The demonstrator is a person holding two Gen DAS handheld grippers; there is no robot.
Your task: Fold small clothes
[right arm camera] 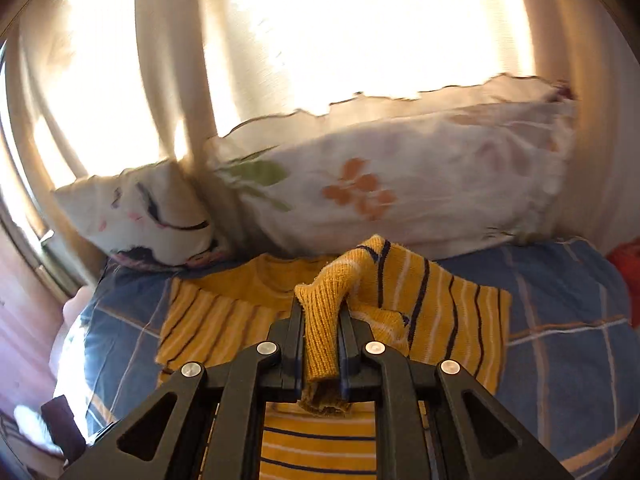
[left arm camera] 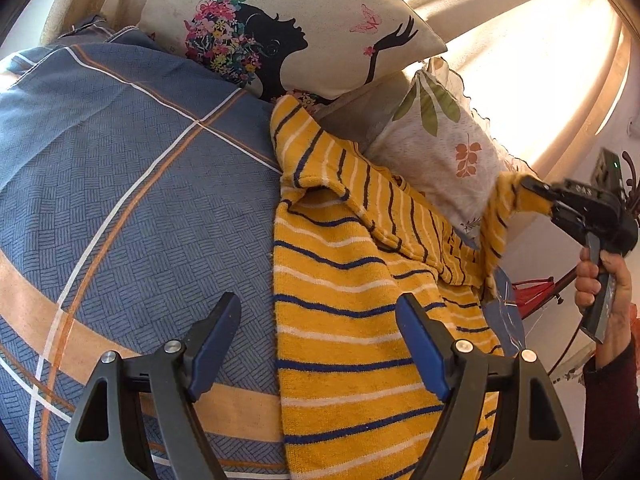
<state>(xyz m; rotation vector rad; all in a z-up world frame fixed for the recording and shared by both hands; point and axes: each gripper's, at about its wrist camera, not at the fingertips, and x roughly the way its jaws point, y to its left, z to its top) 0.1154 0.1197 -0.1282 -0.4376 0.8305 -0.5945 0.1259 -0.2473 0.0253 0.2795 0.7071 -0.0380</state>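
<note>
A yellow sweater (left arm camera: 340,280) with dark blue and white stripes lies on a blue checked bedspread (left arm camera: 120,160). My left gripper (left arm camera: 318,320) is open above the sweater's left edge, its left finger over the bedspread and its right finger over the knit, with nothing between them. At the right, a person's hand (left arm camera: 600,280) holds my right gripper (left arm camera: 532,190), which is shut on the sweater's sleeve and holds it up off the bed. In the right wrist view the ribbed yellow cuff (right arm camera: 322,320) is pinched in my right gripper (right arm camera: 320,304), with the sweater body (right arm camera: 224,312) spread below.
A pillow printed with a silhouette and butterflies (left arm camera: 288,28) and a leaf-print pillow (left arm camera: 440,148) lean at the head of the bed. Sunlit curtains (right arm camera: 360,40) hang behind them. A red object (left arm camera: 536,292) sits past the bed's right edge.
</note>
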